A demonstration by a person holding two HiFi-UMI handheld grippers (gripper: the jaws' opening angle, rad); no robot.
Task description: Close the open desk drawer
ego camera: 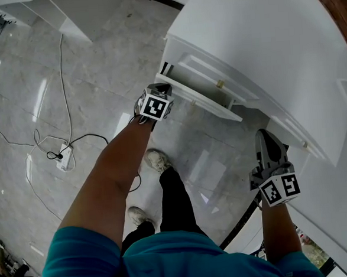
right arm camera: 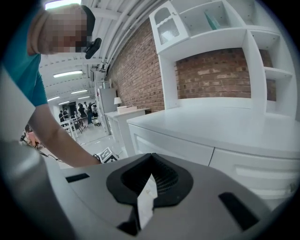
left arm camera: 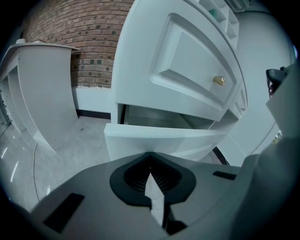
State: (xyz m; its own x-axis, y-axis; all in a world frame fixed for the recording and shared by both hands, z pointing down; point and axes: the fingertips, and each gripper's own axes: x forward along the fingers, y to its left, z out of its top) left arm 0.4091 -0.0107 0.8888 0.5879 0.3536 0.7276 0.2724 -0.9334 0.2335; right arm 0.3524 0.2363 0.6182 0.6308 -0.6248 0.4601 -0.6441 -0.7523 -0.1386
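Observation:
The white desk [ego camera: 262, 46] fills the upper right of the head view. Its open drawer [ego camera: 209, 103] juts out toward the floor. My left gripper [ego camera: 161, 91] is shut and empty, right at the drawer's left end. In the left gripper view the drawer's front panel [left arm camera: 164, 136] lies just beyond the shut left gripper [left arm camera: 150, 159], under a panel with a brass knob [left arm camera: 218, 80]. My right gripper [ego camera: 263, 139], also shut and empty, hangs in front of the desk further right. In the right gripper view, that gripper [right arm camera: 151, 161] looks over the desk top [right arm camera: 225, 126].
A power strip with loose cables [ego camera: 63, 157] lies on the marble floor at left. The person's shoes [ego camera: 157, 160] stand below the drawer. Another white cabinet [left arm camera: 42, 89] stands left of the desk against a brick wall [left arm camera: 89, 47]. A shelf hutch [right arm camera: 220, 42] rises over the desk.

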